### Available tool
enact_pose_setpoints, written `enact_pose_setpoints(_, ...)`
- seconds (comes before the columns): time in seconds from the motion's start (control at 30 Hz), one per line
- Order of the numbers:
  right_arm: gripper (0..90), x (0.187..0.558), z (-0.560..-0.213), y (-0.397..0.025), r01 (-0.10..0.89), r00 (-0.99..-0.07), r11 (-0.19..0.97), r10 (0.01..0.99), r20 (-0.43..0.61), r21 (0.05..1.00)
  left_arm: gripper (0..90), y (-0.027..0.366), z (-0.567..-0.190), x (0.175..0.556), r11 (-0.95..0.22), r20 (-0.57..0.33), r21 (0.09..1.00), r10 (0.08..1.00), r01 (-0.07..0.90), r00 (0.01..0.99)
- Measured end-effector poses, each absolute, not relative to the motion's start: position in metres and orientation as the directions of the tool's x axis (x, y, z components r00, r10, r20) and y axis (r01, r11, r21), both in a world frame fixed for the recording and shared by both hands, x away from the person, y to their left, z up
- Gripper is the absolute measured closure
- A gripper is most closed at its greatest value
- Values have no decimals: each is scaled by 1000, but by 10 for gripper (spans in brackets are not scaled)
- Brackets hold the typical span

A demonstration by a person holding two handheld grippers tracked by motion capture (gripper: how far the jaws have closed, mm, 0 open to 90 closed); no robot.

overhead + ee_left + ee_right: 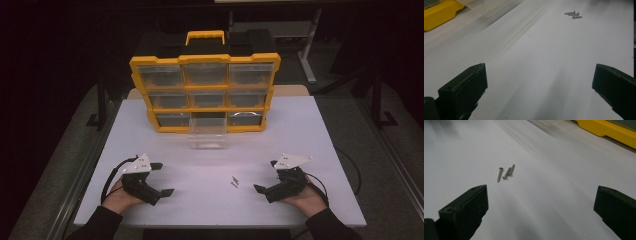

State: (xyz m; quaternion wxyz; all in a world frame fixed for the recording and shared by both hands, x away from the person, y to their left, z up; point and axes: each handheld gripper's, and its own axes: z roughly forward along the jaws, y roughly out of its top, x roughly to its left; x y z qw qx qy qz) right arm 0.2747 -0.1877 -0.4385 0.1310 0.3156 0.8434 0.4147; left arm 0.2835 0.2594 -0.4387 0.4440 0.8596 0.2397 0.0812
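Three small silver screws (234, 182) lie close together on the white table (210, 205), between my two grippers. My left gripper (165, 178) rests at the front left, open, holding nothing. My right gripper (264, 176) rests at the front right, also open and holding nothing, nearer to the screws. In the left gripper view the screws (573, 14) lie far ahead of the spread gripper (539, 72). In the right gripper view the screws (505, 173) lie just ahead and left of the gripper (541, 192).
A yellow and black organizer (205, 58) with clear drawers stands at the back of the table. Its bottom middle drawer (208, 132) is pulled out toward me and looks empty. The organizer's yellow edge (439, 13) (609, 130) shows in both gripper views.
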Motion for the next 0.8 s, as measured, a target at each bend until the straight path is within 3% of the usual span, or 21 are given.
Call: enact_pose_setpoints(0.8,0,289,-430,-170,419,-783,463,620,51,781,0,261,-439,283,-495,-66,798,496,345,866)
